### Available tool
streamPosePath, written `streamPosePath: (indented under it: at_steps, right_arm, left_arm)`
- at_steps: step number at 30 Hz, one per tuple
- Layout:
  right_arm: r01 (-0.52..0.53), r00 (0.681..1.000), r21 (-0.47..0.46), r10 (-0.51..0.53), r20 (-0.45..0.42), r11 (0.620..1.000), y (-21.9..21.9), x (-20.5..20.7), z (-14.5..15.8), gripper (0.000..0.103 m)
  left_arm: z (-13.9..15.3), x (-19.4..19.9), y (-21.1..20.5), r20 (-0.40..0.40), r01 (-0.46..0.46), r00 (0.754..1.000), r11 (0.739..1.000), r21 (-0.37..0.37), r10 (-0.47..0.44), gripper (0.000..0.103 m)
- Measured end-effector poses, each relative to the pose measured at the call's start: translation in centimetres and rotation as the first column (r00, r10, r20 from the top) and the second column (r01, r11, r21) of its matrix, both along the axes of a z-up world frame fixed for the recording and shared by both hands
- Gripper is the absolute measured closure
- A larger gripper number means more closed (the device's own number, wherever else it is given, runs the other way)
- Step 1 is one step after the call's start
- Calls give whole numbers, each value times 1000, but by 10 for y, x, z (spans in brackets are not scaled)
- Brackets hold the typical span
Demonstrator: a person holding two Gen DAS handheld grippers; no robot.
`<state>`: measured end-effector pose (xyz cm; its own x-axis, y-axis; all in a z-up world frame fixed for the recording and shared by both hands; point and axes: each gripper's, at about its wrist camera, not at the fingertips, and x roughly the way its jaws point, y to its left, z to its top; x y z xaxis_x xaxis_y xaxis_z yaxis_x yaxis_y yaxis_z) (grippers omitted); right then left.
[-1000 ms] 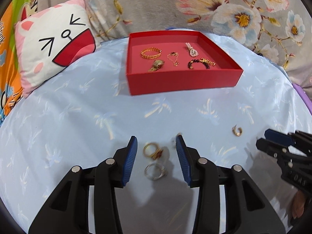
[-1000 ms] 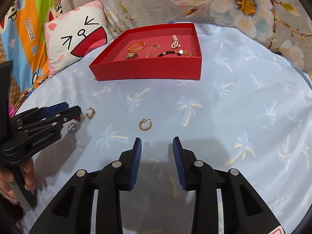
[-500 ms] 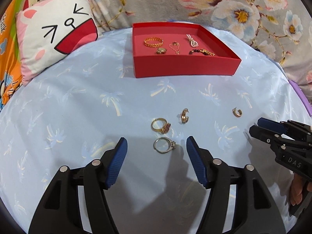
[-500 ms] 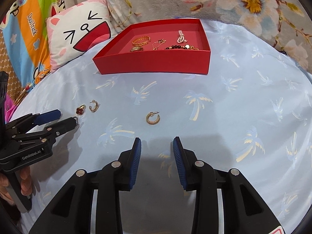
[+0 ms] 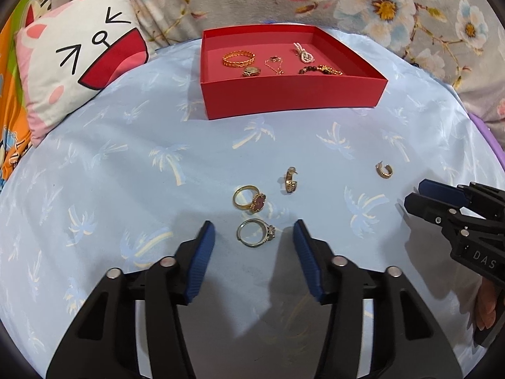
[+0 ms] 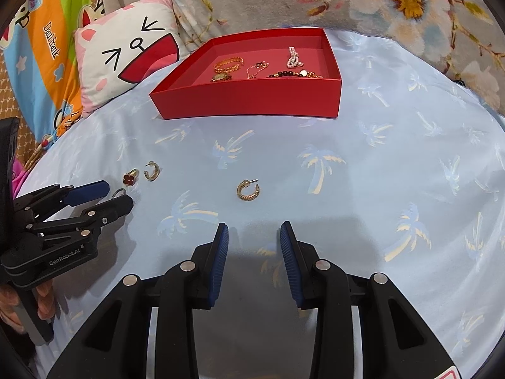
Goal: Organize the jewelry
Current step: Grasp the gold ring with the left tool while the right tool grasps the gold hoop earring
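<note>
A red tray (image 5: 290, 94) at the far side of the blue bedsheet holds several gold and beaded pieces; it also shows in the right wrist view (image 6: 252, 101). My left gripper (image 5: 254, 230) is open, its jaws either side of a silver ring (image 5: 255, 233) on the sheet. Just beyond lie a gold ring with a red stone (image 5: 250, 199) and a gold hoop earring (image 5: 290, 180). A second hoop earring (image 5: 383, 170) lies to the right. My right gripper (image 6: 254, 232) is open and empty, just short of that earring (image 6: 248, 190).
A cat-face pillow (image 5: 79, 57) lies at the far left, with a colourful cushion (image 6: 41, 47) beside it. A floral blanket (image 5: 378, 3) runs along the back. The sheet falls away at the right edge (image 5: 479, 132).
My left gripper has drawn back from the rings and opened wider, and now stands around the silver ring. My right gripper has barely moved and stays open.
</note>
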<state>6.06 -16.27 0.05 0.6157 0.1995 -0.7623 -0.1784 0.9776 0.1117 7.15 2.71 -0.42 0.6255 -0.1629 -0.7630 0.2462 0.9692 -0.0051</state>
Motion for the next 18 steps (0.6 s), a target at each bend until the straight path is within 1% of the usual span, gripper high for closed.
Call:
streamPosePath:
  at_steps: [3,4,6,7,13,18]
  right_arm:
    - [-2,1000,-2,2,-2,1000,2,0,-1,69]
    - [-1,1000,-3,1,-3,1000,2,0,-1,69]
    - [-1,1000,-2,1,-3,1000,2,0,-1,69]
    - [-1,1000,-4,1,-4,1000,2,0,-1,69]
    - [-3,1000,-4,3,-3,1000,3,0,-1,69]
    - [-3,1000,-2,3,-4,1000,3,1,-2,69]
  left_arm:
    - [1,0,-1,2,6,1000,1000,0,-6,65]
    - [1,-1,-2,3,10,1000,1000,-1,-10,70]
    - [1,-1,-2,4,17,1000,1000,-1,-17,75]
    - [1,-1,-3,5,19,1000,1000,-1,-19,79]
    - [1,-2,-4,6,26,1000,1000,-5,-26,79]
    - [2,-2,-1,2,27,1000,999,-26,-27,80]
